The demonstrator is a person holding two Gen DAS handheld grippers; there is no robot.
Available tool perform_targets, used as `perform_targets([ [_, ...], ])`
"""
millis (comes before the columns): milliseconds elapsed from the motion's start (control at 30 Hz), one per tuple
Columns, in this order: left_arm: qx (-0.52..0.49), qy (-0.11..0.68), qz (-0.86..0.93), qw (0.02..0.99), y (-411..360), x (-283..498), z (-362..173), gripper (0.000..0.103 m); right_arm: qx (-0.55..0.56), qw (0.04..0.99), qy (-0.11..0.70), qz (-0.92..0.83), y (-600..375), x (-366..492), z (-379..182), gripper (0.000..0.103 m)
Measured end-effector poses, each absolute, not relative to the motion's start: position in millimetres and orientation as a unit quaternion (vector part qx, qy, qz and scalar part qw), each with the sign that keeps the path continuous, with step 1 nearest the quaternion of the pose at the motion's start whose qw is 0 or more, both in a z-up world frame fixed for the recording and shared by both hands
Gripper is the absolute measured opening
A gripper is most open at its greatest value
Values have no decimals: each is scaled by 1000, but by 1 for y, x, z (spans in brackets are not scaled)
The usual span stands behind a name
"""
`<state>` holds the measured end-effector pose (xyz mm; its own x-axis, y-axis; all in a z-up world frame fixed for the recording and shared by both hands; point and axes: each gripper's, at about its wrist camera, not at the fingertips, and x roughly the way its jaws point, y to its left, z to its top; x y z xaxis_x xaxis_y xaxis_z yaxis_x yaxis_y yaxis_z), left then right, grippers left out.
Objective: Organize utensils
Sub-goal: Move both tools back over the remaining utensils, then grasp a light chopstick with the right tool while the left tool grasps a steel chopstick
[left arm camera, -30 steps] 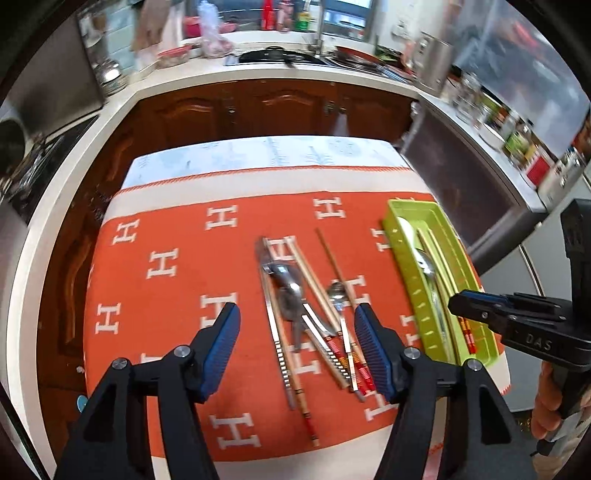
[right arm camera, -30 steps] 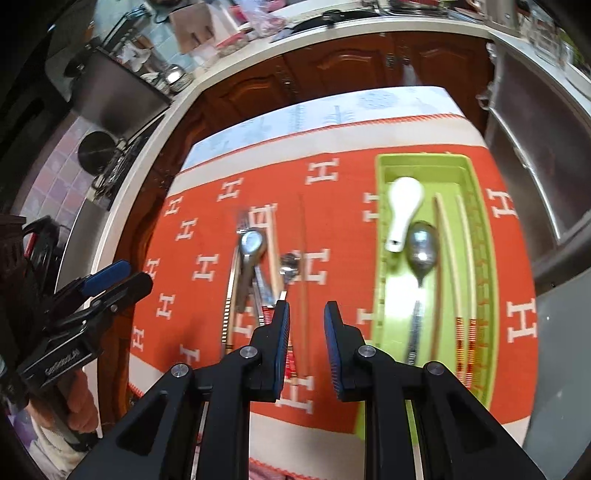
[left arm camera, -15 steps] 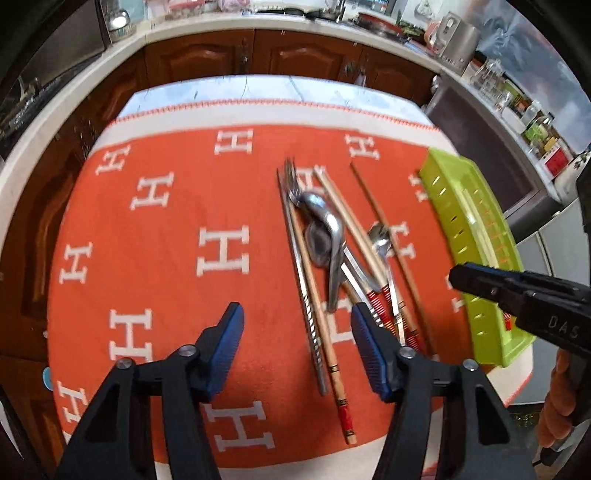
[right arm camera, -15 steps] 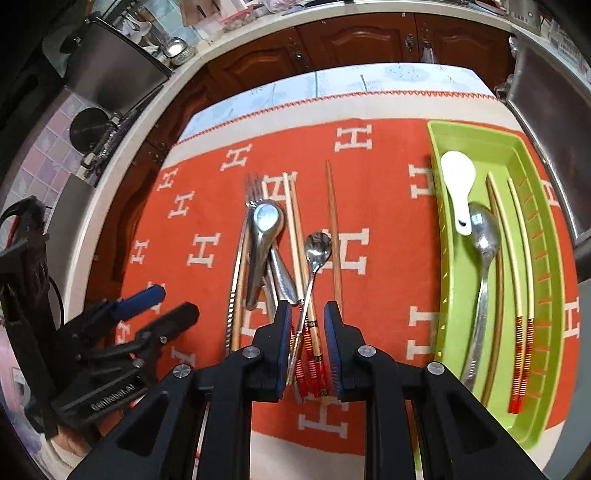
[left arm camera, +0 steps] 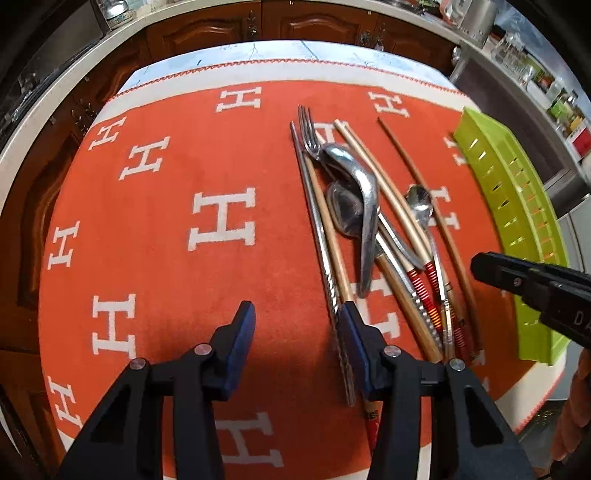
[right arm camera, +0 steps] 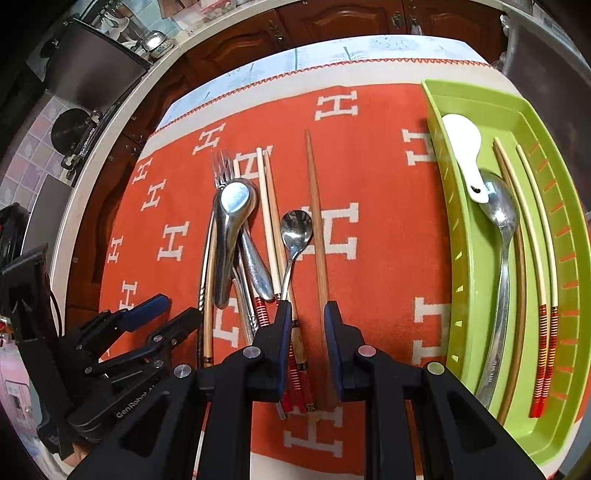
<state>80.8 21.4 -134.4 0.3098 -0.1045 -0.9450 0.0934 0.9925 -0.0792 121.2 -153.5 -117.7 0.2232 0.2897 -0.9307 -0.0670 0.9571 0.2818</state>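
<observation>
Low over the cloth, the left hand-held gripper is seen with its jaws spread; they have just been closing, and only bare orange cloth lies between them. Its right fingertip is placed at the left edge of the utensil pile, over the twisted metal chopstick, though contact cannot be judged.

The right hand-held gripper is held with a narrow gap between its jaws. A brown chopstick runs into that gap, next to the right pad, and a small spoon has its handle passing by the left pad; whether either is pinched cannot be told, so no grip is claimed.

Between the two grippers the loose utensils are heaped on the cloth: a fork, a large steel spoon lying over others, and pale chopsticks with red-banded ends.

To the right, a green tray is set on the cloth. In it a white spoon, a long metal spoon and a pair of red-tipped chopsticks are laid lengthwise, the white spoon's handle resting on the metal spoon's bowl.

Beyond the worktop, dark wooden cabinets are seen.
</observation>
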Motion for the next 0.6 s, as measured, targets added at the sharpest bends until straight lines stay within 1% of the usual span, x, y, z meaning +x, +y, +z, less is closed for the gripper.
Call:
perform_targets([
  [300,13,580,-38,814,17,87,-137,43,79,776,616,108,-155,133,-127,19],
  [600,15,577,-36,816,15,100,-138,43,24,778,619,106,-138,145,-141,17],
])
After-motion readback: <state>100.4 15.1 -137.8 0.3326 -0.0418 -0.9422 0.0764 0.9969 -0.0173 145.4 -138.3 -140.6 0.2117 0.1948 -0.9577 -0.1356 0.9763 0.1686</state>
